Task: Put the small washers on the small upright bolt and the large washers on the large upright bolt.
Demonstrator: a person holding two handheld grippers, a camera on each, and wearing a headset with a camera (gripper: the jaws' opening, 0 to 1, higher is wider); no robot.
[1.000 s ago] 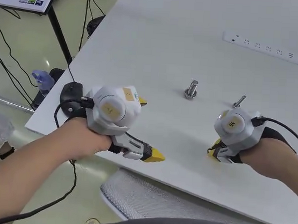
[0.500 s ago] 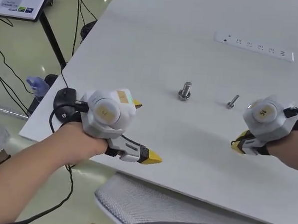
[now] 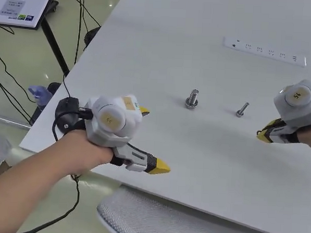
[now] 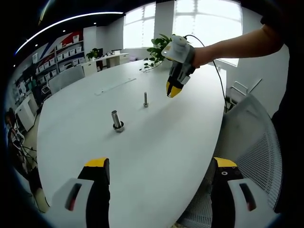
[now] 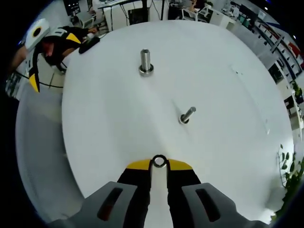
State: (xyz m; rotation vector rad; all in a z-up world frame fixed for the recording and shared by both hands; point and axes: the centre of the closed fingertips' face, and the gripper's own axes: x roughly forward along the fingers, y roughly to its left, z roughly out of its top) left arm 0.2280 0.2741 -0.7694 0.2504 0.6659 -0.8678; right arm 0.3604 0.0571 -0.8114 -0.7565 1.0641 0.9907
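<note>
The right gripper (image 3: pixel 264 137) has swung out sideways from the small bolt (image 3: pixel 242 109), jaws pinched on a washer (image 5: pixel 159 161) not yet threaded on, while the left gripper (image 3: pixel 153 139) waits wide open and empty by the edge of the desk (image 3: pixel 201 40).

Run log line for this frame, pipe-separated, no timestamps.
left gripper: open, empty | right gripper: shut on washer, apart from both bolts | large bolt: upright | small bolt: upright

White counter (image 3: pixel 165 38), silver metal, yellow tips.
Counter is seen plain white; large bolt (image 3: pixel 192 98), small bolt (image 3: pixel 242 109) & washer (image 5: pixel 160 161) are rendered silver-grey; left gripper (image 4: pixel 161 164) & right gripper (image 5: pixel 160 166) are shelled lt grey, jaws tipped yellow over black.
</note>
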